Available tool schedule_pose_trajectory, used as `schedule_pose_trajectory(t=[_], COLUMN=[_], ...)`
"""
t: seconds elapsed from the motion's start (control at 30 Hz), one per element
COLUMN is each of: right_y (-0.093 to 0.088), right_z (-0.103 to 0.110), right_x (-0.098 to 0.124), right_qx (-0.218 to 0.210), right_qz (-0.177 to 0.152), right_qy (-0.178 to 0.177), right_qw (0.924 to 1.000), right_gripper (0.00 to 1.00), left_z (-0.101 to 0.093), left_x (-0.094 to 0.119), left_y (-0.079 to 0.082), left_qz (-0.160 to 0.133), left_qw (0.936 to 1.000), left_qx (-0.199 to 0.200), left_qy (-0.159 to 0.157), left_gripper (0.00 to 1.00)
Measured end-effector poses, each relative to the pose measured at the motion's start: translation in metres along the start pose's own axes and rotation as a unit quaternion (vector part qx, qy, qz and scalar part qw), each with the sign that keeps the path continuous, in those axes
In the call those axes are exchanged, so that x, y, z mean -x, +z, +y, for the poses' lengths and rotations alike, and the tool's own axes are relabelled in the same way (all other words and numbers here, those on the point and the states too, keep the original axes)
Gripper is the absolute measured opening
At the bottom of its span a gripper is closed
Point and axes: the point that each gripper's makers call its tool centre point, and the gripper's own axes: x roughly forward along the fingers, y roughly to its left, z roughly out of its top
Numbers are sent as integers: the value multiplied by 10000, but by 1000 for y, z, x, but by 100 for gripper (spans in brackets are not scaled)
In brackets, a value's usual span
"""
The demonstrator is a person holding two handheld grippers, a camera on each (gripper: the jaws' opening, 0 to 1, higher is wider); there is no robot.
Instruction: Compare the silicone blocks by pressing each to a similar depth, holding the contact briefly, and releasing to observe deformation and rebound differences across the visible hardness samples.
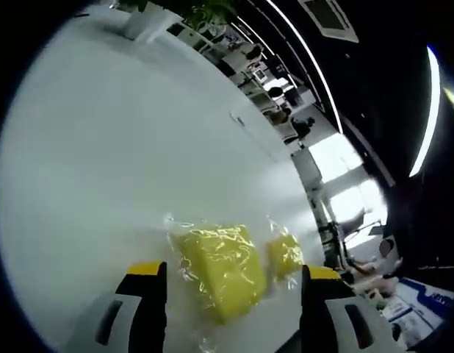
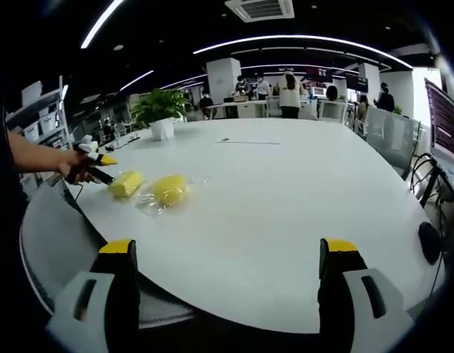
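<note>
Two wrapped yellow blocks (image 1: 221, 272) lay on the tabletop (image 1: 124, 169); both tongs (image 1: 234, 283) gaped, released. They looked soft, the film slippery: press their flat tops.

White tabletop (image 2: 286, 198) is mostly bare; wide open passage across its centre and right side. Obstacles cluster near the left edge: two yellow silicone blocks in clear wrap, the larger block (image 2: 170, 190) and the smaller block (image 2: 125, 184) just beside it, with the left gripper (image 2: 102, 159) and a hand (image 2: 71, 166) reaching in over that edge. A potted plant (image 2: 161, 112) stands at the far left edge. A thin flat strip (image 2: 245, 141) lies near the far edge.
</note>
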Motion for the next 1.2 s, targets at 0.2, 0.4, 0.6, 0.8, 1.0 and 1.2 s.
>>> schedule_pose_trajectory(t=[0.2,0.4,0.6,0.8,1.0,1.2], right_y=[1,2,3,-3,-5,-7], right_z=[-6,-11,-8,-2,2,2], right_x=[-2,-5,-10,-14,-13,-12], right_qx=[-9,13,58,162,159,167], right_qz=[1,44,100,238,278,304], right_qy=[-34,-28,21,72,73,56], right_qw=[10000,10000,9999,9996,9995,9994], right_gripper=[97,97,97,97,97,97], left_z=[3,4,12,15,19,14], left_x=[-4,-4,-8,-10,-7,-8], left_y=[-8,-13,-10,-12,-13,-15], left_qz=[186,346,451,489,418,417], left_qw=[9998,9992,9982,9980,9963,9966], left_qx=[7,179,-57,5,670,674], left_qy=[76,89,389,405,326,222], left_gripper=[52,42,34,28,12,5])
